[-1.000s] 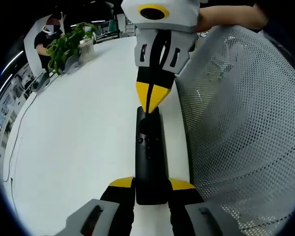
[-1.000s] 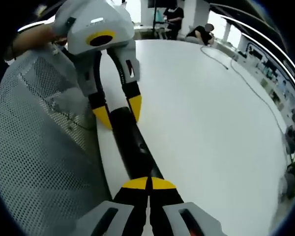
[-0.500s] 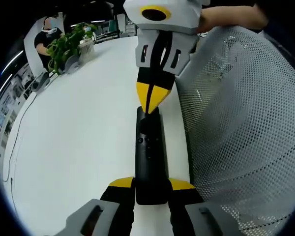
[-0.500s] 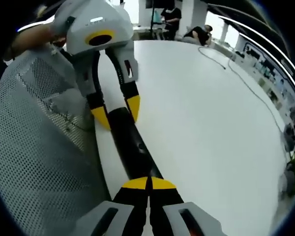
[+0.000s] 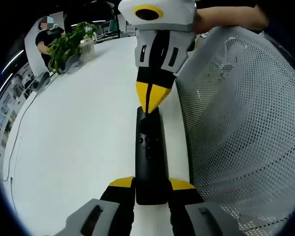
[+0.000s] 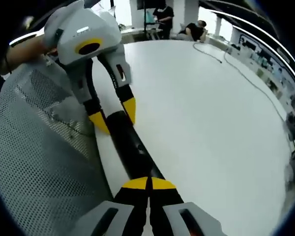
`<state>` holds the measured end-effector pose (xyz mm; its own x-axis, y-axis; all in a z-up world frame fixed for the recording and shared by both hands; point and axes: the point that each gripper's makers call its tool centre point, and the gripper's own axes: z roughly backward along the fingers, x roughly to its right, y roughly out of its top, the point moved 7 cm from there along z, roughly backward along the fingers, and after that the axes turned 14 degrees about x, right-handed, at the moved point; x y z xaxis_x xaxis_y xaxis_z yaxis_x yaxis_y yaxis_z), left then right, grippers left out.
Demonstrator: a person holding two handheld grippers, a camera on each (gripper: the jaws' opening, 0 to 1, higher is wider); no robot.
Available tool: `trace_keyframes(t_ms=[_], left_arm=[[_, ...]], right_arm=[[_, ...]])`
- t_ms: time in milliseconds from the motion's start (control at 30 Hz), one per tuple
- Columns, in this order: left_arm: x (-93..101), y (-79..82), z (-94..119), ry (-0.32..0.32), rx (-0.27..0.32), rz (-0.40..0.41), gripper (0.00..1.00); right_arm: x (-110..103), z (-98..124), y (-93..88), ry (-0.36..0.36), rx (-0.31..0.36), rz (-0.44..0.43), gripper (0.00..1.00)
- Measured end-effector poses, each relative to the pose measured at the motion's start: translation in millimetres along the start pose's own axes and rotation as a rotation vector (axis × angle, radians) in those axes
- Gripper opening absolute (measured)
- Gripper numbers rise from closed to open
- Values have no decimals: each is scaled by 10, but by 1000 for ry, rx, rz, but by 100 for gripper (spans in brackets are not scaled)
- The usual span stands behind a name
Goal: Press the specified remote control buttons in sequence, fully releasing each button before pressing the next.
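Note:
A long black remote (image 5: 150, 152) lies on the white table (image 5: 78, 147), close to its edge. My left gripper (image 5: 151, 184) is shut on the remote's near end, one yellow tip on each side. My right gripper (image 5: 148, 105) reaches in from the top, shut, with its paired yellow tips resting on the remote's far end. In the right gripper view my own right gripper (image 6: 148, 183) sits shut on top of the remote (image 6: 130, 150), and the left gripper (image 6: 114, 116) clamps the other end. Small buttons (image 5: 147, 146) show mid-body.
A grey mesh chair back (image 5: 241, 128) stands tight against the table edge beside the remote. A potted plant (image 5: 69, 46) and a seated person (image 5: 44, 37) are at the far end. A cable (image 6: 236, 69) trails across the far table. Open white table (image 6: 211, 132) spreads out.
The right gripper's body has tilted slightly, shifting its view, while its tips stay on the remote's end. The left gripper and remote have not moved.

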<state>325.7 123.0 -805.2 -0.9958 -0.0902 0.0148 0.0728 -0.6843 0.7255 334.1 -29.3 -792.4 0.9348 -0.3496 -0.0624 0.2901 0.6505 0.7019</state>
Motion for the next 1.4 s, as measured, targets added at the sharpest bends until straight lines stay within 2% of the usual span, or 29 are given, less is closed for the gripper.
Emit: trace_keyframes(t_ms=[133,200,300,367,433,733,867,967,1067,1133,1200,1267,1333,1400], left_arm=[[1,1,-1,1,0,0,26],[2,-1,-1,1,2,-1,26],[4,-1,-2,3,2,0,26],[5,-1,-3,5,2,1,26],[5,-1,-3,6,1,0,26],[1,-2,-4,6,-2,-2,26],[1,0,-4,6,-3,-4,26],[4,1,-4,7,-5,-4,26],[1,-1,-3,6,-1,-3,26],[-2,-4,-1,4,3,-2,26],[-4,-5,-1,4,6,0,26],[-5,-4,-2,2,6,0,26],[-6,-3,-2,1,4,-1,26],[-6,-3,-2,-1,4,-3,26]], right_arm=[[-49,-13,84,14,43,10,0],[-61,-40,101,15,44,12,0],[-76,-74,69,21,6,62,0],[-99,-90,67,31,1,74,0],[-98,-92,70,39,-9,123,0],[-91,-110,84,12,-23,79,0],[-88,-150,155,12,-157,59,0],[-88,-199,197,27,-231,91,0],[-57,-190,191,34,-222,34,0],[-42,-179,177,31,-204,-40,0],[-27,-177,173,28,-200,-48,0],[-52,-179,172,25,-200,-29,0],[-79,-176,168,14,-191,44,0],[-109,-166,154,-5,-180,62,0]])
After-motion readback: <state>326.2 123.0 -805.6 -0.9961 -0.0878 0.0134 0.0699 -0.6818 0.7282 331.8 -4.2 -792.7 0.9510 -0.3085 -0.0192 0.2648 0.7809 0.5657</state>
